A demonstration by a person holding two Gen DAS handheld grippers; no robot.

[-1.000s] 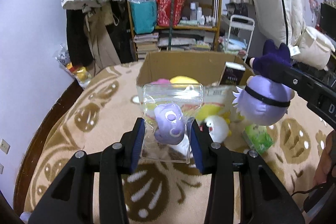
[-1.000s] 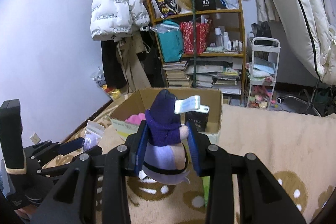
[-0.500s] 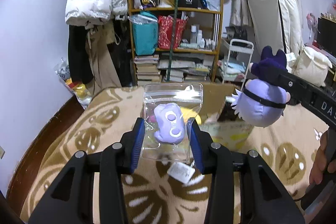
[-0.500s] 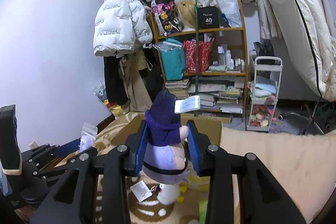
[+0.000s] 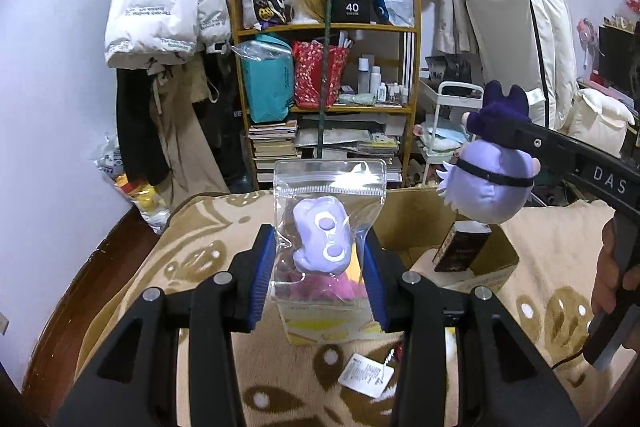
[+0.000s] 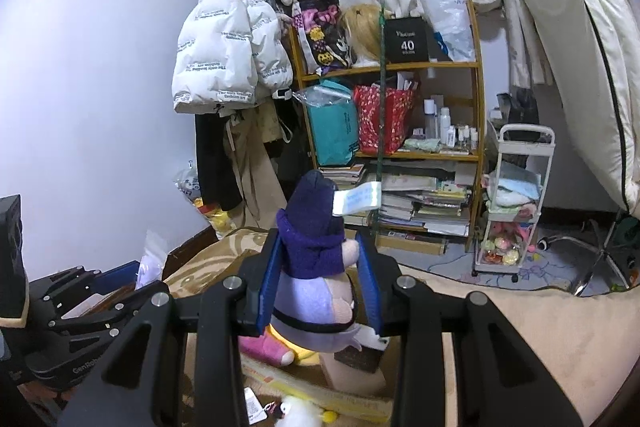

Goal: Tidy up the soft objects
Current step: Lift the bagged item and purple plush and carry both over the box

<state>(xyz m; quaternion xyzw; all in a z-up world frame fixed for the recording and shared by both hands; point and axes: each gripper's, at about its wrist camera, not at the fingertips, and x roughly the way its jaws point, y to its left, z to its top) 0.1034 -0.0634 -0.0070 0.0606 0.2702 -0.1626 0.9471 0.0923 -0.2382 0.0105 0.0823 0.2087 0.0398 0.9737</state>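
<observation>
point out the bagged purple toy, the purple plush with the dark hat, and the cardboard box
bagged purple toy [image 5: 322, 242], left wrist view, on the toy's body inside the clear bag
purple plush [image 6: 308, 297], right wrist view, on its lilac body below the hat
cardboard box [image 5: 412, 217], left wrist view, on its inner back wall

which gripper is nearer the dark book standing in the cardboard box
Right. The right gripper, holding the purple plush, hangs just above the dark book. The left gripper, holding the bagged toy, is off to the book's left over the cardboard box.

Both grippers raised, jaws clamped

The left gripper [image 5: 320, 269] and right gripper [image 6: 320, 285] both angle slightly downward, blue pads pressed inward; a hand [image 5: 614, 267] grasps the right gripper's handle.
</observation>
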